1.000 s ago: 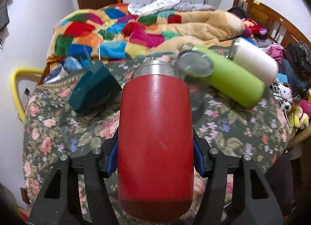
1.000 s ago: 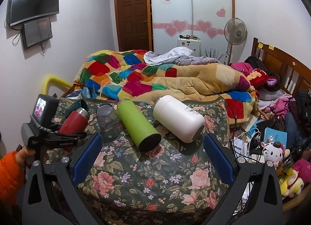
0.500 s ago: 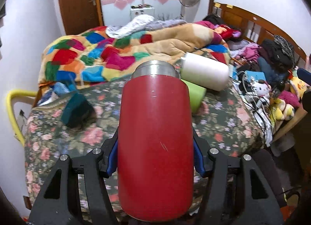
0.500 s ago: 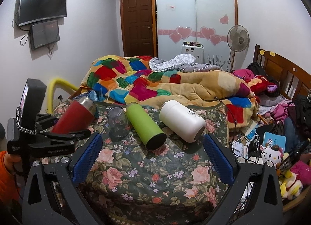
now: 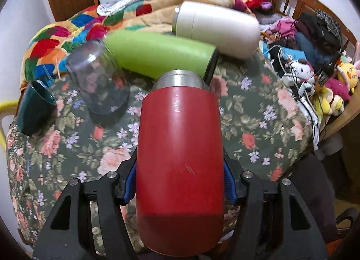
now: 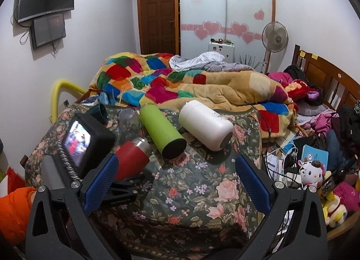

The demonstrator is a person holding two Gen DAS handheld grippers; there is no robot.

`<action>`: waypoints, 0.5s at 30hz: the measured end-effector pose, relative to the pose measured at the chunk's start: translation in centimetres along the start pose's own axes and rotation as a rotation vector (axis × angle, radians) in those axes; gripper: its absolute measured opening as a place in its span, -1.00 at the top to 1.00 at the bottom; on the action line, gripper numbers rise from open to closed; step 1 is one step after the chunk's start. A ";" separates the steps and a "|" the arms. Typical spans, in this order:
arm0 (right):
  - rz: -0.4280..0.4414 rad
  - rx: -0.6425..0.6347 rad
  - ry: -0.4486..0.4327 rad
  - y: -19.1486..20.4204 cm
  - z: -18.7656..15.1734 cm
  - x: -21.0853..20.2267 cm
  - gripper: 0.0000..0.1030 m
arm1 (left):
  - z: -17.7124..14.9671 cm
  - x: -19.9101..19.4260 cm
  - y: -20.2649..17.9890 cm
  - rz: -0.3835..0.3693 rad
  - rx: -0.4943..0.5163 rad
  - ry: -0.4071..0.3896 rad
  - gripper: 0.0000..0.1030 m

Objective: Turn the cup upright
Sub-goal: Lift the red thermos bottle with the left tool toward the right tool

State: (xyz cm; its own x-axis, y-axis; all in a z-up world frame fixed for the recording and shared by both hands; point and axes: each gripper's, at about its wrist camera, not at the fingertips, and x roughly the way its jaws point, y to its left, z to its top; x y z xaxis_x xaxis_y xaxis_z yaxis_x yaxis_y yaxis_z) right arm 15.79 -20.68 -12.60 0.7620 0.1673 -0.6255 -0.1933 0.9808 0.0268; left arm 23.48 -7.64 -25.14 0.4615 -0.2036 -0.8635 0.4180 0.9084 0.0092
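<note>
Left wrist view: left gripper, fingers clamped on the red metal cup with steel rim, held tilted above the floral-cloth desk; the cup's lower end is cut off from sight. Right wrist view alone shows the right gripper, fingers wide apart, holding nothing. Left to right beyond the cup: dark teal mug, clear glass tumbler, lime green bottle and white flask, both lying on their sides. The red cup hides the desk directly behind it.
</note>
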 end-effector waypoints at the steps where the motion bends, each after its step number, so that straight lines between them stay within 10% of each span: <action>1: -0.001 0.000 0.007 0.0 -0.1 0.1 -1.00 | -0.1 0.4 0.0 0.002 -0.002 0.009 -0.19; 15: -0.005 -0.003 0.080 0.1 -0.9 1.9 -1.00 | -0.5 1.4 0.3 -0.036 -0.026 0.035 -0.19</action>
State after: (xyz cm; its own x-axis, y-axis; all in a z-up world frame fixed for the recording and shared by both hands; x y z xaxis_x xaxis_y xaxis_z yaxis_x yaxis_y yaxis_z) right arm 16.68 -20.38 -14.50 0.7112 0.1535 -0.6860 -0.1917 0.9812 0.0209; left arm 23.86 -7.51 -26.57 0.4182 -0.2241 -0.8803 0.4137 0.9097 -0.0350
